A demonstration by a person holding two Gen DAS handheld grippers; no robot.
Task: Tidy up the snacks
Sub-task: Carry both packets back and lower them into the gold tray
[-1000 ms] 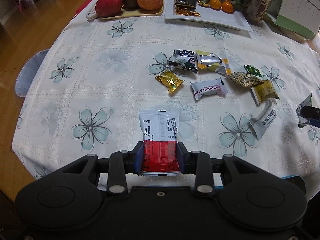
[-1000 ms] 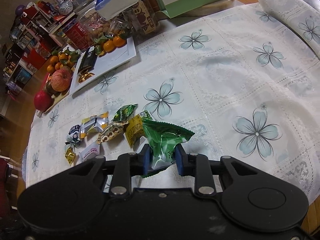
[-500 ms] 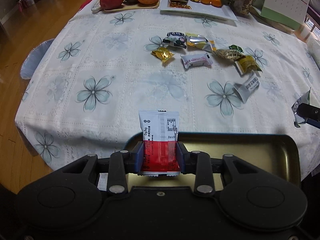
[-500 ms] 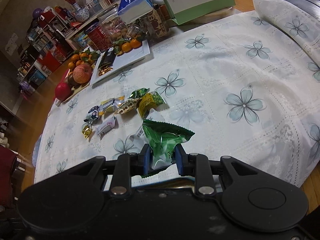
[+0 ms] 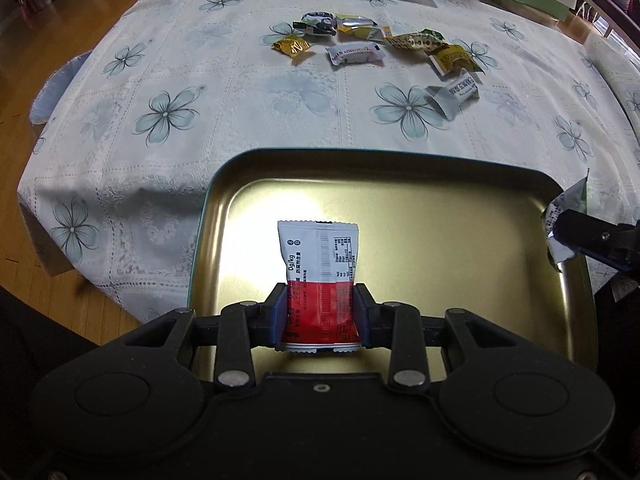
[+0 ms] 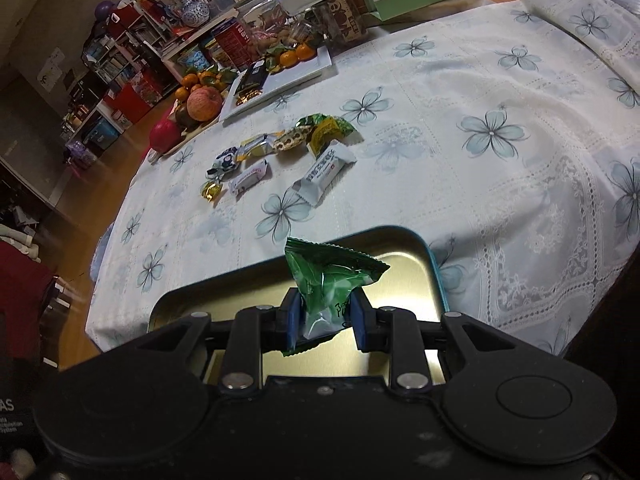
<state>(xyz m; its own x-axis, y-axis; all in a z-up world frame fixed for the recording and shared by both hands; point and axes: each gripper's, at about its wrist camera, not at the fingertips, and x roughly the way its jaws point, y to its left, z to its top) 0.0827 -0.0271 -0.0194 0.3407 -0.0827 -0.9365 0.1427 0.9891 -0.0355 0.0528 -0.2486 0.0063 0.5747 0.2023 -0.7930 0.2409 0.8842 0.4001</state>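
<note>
Snacks were still mostly out on the table (image 5: 248, 92), so the job looked like it had only just begun. The gold tray (image 5: 400, 160) sat at the near edge of the table, and no snack lay inside it yet. The left claw (image 5: 319, 312) was squeezed tight on a red and white packet (image 5: 318, 268) and held it over the middle of the tray. That packet stood with its long side running straight away from the claw, its white end pointing out toward the far side of the table and its red end back between the fingers. The right claw (image 6: 325, 318) was squeezed tight on a green packet (image 6: 328, 280) and held it over the right part of the tray (image 6: 434, 276). The green packet was puffy and crinkled, and it stuck up and forward from the fingers, with its wide crimped top tipped a little to the right. I think these 2 packets would be the first to go in. About 7 more snacks were left well apart from the tray, in a loose bunch (image 6: 280, 148) farther out on the table, and the gray and white one (image 5: 454, 94) lay nearest to the tray.
</note>
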